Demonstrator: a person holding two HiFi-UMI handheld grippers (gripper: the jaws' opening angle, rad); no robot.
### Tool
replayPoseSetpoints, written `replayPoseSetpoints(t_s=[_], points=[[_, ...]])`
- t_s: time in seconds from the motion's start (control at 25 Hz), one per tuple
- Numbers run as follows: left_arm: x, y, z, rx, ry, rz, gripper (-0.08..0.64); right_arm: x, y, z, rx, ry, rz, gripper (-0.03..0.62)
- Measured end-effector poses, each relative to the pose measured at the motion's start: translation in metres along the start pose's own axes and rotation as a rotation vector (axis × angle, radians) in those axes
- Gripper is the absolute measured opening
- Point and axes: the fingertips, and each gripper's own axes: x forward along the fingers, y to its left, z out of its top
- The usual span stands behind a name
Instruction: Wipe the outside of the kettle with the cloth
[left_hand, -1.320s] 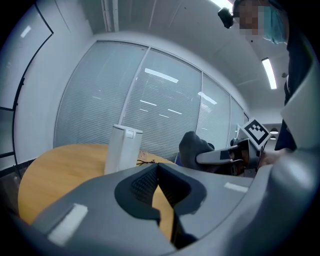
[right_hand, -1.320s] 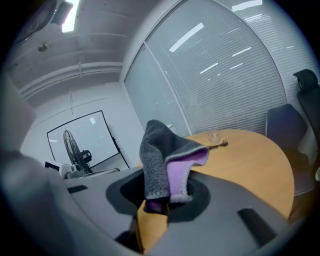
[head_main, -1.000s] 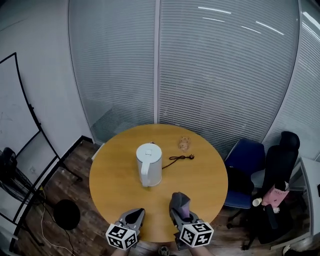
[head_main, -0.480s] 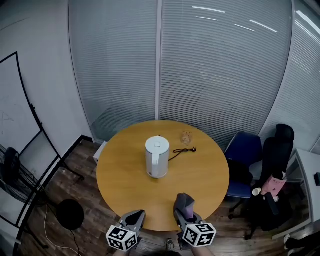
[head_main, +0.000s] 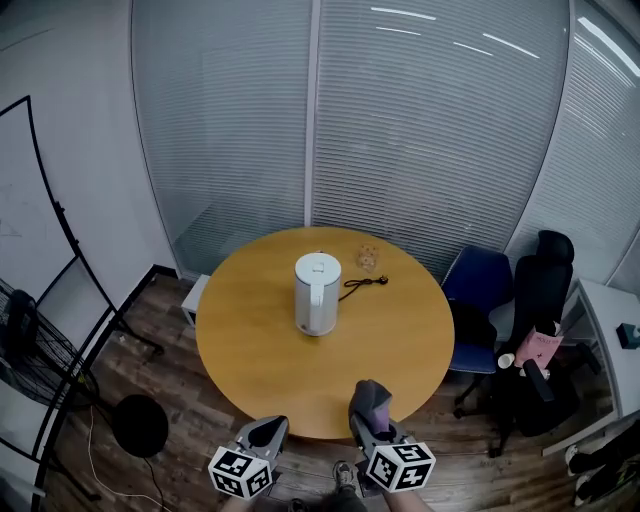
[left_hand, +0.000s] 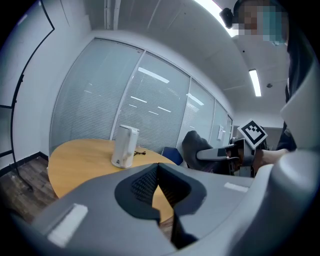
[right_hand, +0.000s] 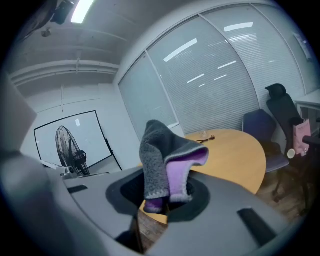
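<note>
Holding one cloth (right_hand: 160, 155): right gripper (head_main: 366, 422) | left gripper (head_main: 267, 431) closed (empty) | one kettle (head_main: 317, 293)

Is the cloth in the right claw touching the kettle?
Apart. Head view: a stretch of bare table separates the cloth from the kettle.

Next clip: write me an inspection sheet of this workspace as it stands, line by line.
Surface: round wooden table, mostly bare.
Job's things: white kettle upright near the table's middle; grey and purple cloth in the right gripper.
Clutter: small clear thing beyond the kettle, too small to name.
Grippers: left gripper shut, empty; right gripper shut on the cloth; both at the table's near edge, apart from the kettle.
Cables: black cord lying on the table right of the kettle.
Surroundings: blue chair, black chair, fan, glass wall with blinds.
</note>
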Motion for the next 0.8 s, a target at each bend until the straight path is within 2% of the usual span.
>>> replayPoseSetpoints(t_s=[0.32,0.8], points=[[-0.015,-0.003,-0.004,0.004,-0.005,-0.029,0.009,-0.01,0.015,-0.016,-0.007,0.003,-0.024,0.097],[-0.015,-0.004,-0.004,0.01,-0.006,-0.04,0.009,-0.013,0.018,-0.015,-0.019,-0.005,-0.034,0.097]])
